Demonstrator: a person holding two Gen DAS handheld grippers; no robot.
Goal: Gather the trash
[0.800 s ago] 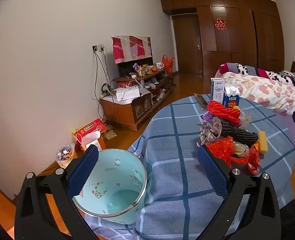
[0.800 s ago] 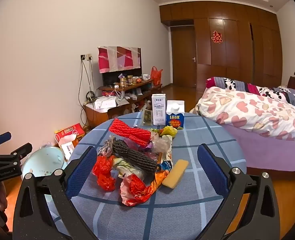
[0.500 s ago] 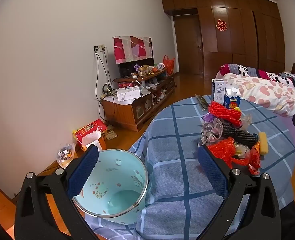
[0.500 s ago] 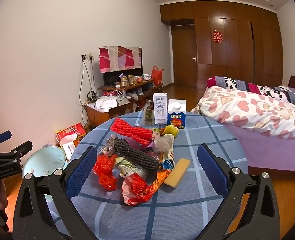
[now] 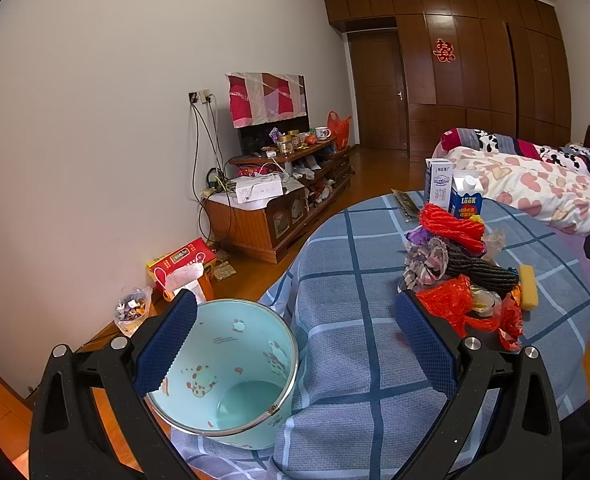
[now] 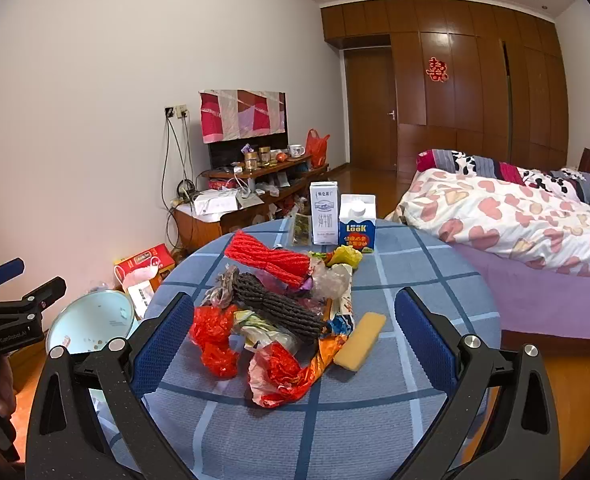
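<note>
You had both grippers spread wide and empty — the right gripper [image 6: 291, 340] hung over the trash pile [image 6: 279, 312] with nothing between its pads, and the left gripper [image 5: 295, 344] hovered over the near rim of the bin [image 5: 231, 364], also holding nothing. The split looked deliberate: the left sat by the bin to steady or grab it, the right faced the trash to start picking. The pile sat near the middle of the round table [image 6: 415, 272] on the blue checked cloth, heaped together — a red plastic bag [image 6: 213, 338], a dark rope bundle [image 6: 279, 312], a red rope bundle [image 6: 271, 258], crumpled wrappers [image 6: 283, 376] and a yellow sponge block [image 6: 360, 340] just beside the heap on its right. Two cartons stood upright at the far edge, touching side by side — a white milk carton [image 6: 324, 213] and a blue-and-white carton [image 6: 357, 222] — can't tell whether either was empty or counted as trash. The bin, pale blue with a metal rim, pressed against the cloth at the table's left edge, so items could drop straight in. Inside it was nearly empty — only printed patterns on the wall and maybe a few small scraps low down, too small to tell. Nothing collected yet, by my read; the red bag was nearest the right gripper's left pad.
</note>
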